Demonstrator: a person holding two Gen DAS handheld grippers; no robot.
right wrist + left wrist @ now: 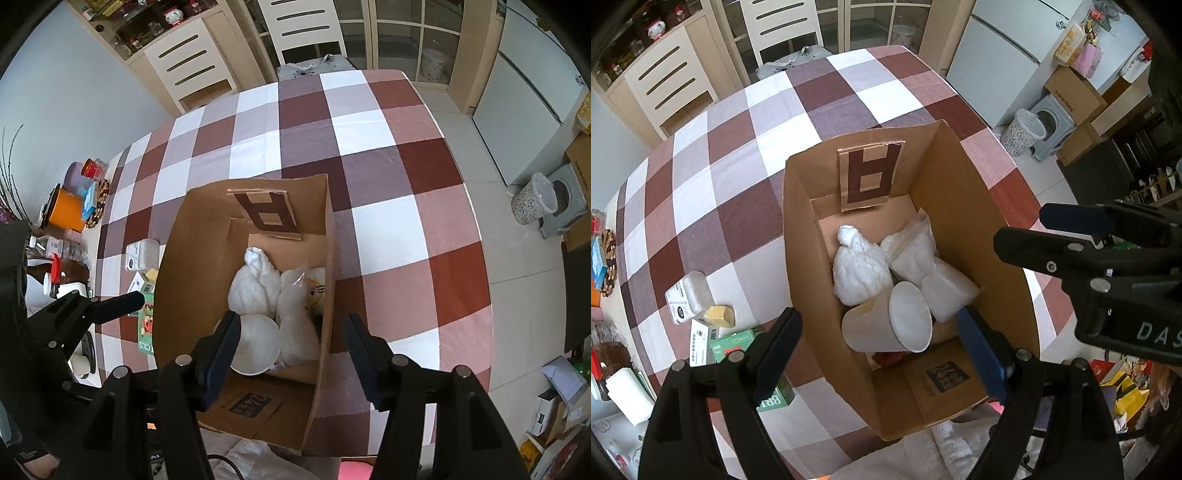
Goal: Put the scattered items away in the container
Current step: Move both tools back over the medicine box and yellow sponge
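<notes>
One box (942, 155), one cup (886, 323) (inside), two chairs (783, 26).

Looking down my left gripper (879, 332) here, jaws spread wide w/ nothing pinched between them, hanging right over the cardboard box (960, 192) on the checked tablecloth (738, 166). Inside the box: a paper cup (886, 325) lying on its side, a fluffy white hat (857, 273) behind it, plus a couple of clear plastic bags (923, 258) of white stuff. My right gripper (1045, 229) pokes in from the right edge. Small boxes (713, 332) & a white packet (687, 295) sit on the cloth, left of the box.
</notes>
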